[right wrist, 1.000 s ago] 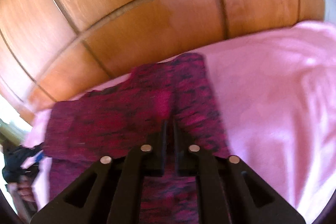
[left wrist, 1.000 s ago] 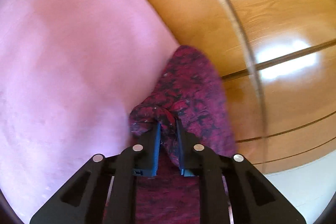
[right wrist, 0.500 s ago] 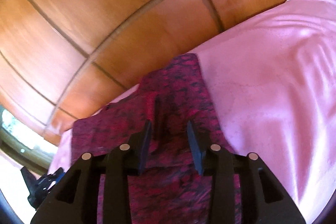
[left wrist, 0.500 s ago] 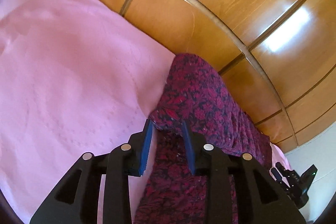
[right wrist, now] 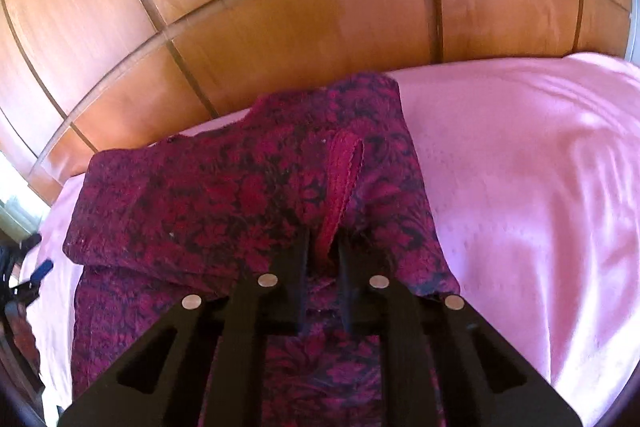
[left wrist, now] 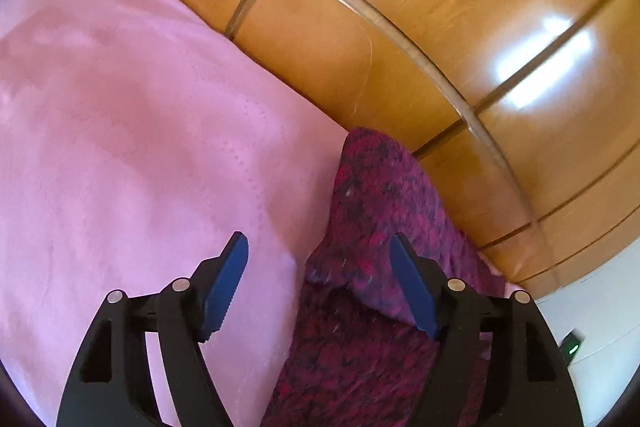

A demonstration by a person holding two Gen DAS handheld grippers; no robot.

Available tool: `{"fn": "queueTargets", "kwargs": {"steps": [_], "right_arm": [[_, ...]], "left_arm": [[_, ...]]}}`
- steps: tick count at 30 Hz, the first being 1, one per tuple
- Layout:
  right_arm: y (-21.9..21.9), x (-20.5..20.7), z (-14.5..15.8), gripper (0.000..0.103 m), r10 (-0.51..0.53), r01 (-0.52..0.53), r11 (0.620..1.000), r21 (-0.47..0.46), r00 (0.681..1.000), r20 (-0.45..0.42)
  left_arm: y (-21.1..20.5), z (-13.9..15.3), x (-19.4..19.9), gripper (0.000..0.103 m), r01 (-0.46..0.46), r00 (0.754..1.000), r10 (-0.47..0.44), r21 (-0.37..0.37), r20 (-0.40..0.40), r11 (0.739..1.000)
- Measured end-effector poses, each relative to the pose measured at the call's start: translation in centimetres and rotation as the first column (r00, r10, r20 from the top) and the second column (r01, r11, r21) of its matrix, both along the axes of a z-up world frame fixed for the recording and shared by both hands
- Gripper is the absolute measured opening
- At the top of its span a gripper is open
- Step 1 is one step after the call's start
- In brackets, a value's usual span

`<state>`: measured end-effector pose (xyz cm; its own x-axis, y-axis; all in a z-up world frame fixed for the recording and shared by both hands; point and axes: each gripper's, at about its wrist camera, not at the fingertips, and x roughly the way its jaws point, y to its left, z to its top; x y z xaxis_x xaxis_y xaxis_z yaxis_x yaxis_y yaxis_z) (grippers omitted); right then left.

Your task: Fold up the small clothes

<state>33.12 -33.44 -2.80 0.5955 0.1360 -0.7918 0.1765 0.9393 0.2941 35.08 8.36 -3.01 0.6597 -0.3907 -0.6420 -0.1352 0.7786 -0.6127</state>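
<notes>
A small dark red garment with a black floral pattern (right wrist: 224,203) lies folded over on a pink bedspread (right wrist: 532,187). In the right wrist view my right gripper (right wrist: 323,247) is shut on a raised fold of it, and a plain red strip (right wrist: 346,163) stands up ahead of the fingers. In the left wrist view my left gripper (left wrist: 318,251) is wide open and empty above the garment's (left wrist: 380,211) folded left edge, its blue pads (left wrist: 230,267) apart on either side.
A glossy wooden headboard (left wrist: 420,39) rises directly behind the bed, also in the right wrist view (right wrist: 280,7). Pink bedspread (left wrist: 132,147) stretches to the left of the garment. A dark object (right wrist: 20,287) lies at the far left edge.
My left gripper let go of the garment's edge and opened wide. My right gripper opened half a second ago and has shut again on a fold. The folded layer now lies flatter.
</notes>
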Motion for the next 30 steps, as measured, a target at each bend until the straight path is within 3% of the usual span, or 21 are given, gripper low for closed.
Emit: {"fn": "queueTargets", "kwargs": {"steps": [3, 6, 11, 14, 15, 16, 17, 19, 20, 22, 24, 26, 28, 29, 30], "right_arm": [[-0.1, 0.0, 0.3, 0.017, -0.005, 0.005, 0.999, 0.039, 1.000, 0.013], [-0.8, -0.7, 1.6, 0.046, -0.045, 0.044, 0.999, 0.024, 0.998, 0.048], [-0.2, -0.3, 4.7, 0.054, -0.030, 0.032, 0.999, -0.011, 0.990, 0.140], [1.6, 0.9, 5.5, 0.060, 0.043, -0.037, 0.999, -0.036, 0.986, 0.161], [2.2, 1.4, 5.4, 0.061, 0.062, -0.055, 0.997, -0.046, 0.985, 0.158], [3.0, 2.0, 5.1, 0.061, 0.086, -0.078, 0.995, -0.065, 0.985, 0.147], [3.3, 2.0, 4.7, 0.061, 0.103, -0.093, 0.993, -0.079, 0.985, 0.137], [4.5, 2.9, 3.1, 0.061, 0.137, -0.128, 0.987, -0.100, 0.986, 0.093], [5.0, 3.5, 2.0, 0.061, 0.151, -0.145, 0.984, -0.102, 0.987, 0.056], [6.0, 4.1, -0.2, 0.062, 0.178, -0.176, 0.975, -0.132, 0.984, 0.000], [6.9, 3.9, -1.2, 0.062, 0.189, -0.179, 0.963, -0.200, 0.981, 0.035], [6.9, 4.0, -1.2, 0.062, 0.180, -0.169, 0.965, -0.200, 0.983, 0.037], [6.8, 4.0, -1.2, 0.062, 0.176, -0.165, 0.967, -0.192, 0.984, 0.040], [6.8, 3.9, -1.2, 0.062, 0.175, -0.163, 0.968, -0.191, 0.984, 0.044], [6.8, 3.8, -1.2, 0.062, 0.174, -0.162, 0.968, -0.193, 0.984, 0.048]], "left_arm": [[0.2, -0.1, 2.4, 0.072, 0.007, 1.000, -0.007, -0.037, -0.008, 0.999], [-0.5, -0.3, 5.0, 0.072, 0.048, 0.998, -0.050, -0.066, -0.025, 0.997], [-2.3, -1.1, 8.9, 0.073, 0.098, 0.993, -0.101, -0.036, -0.063, 0.994], [-2.6, -2.0, 10.7, 0.072, 0.112, 0.989, -0.120, -0.090, -0.088, 0.990], [-2.6, -2.2, 11.0, 0.061, 0.107, 0.989, -0.116, -0.089, -0.095, 0.990], [-2.7, -2.4, 11.2, 0.050, 0.103, 0.989, -0.111, -0.073, -0.101, 0.992], [-3.1, -2.5, 11.4, 0.031, 0.107, 0.988, -0.111, -0.039, -0.105, 0.993], [-4.0, -2.9, 10.9, 0.025, 0.089, 0.987, -0.077, 0.083, -0.138, 0.993], [-4.4, -3.6, 10.6, 0.023, 0.083, 0.985, -0.060, 0.136, -0.163, 0.987], [-4.6, -4.5, 10.0, 0.023, 0.066, 0.984, -0.036, 0.172, -0.173, 0.983], [-4.6, -4.6, 9.5, 0.023, 0.052, 0.988, -0.023, 0.184, -0.153, 0.982], [-5.1, -3.9, 9.1, 0.025, 0.046, 0.990, -0.012, 0.243, -0.141, 0.969], [-5.9, -1.8, 8.1, 0.026, 0.017, 0.996, 0.013, 0.334, -0.087, 0.942], [-6.6, -0.3, 7.3, 0.027, 0.000, 1.000, 0.007, 0.384, -0.018, 0.923], [-7.1, 0.6, 6.8, 0.033, 0.000, 1.000, -0.011, 0.403, 0.024, 0.915]]}}
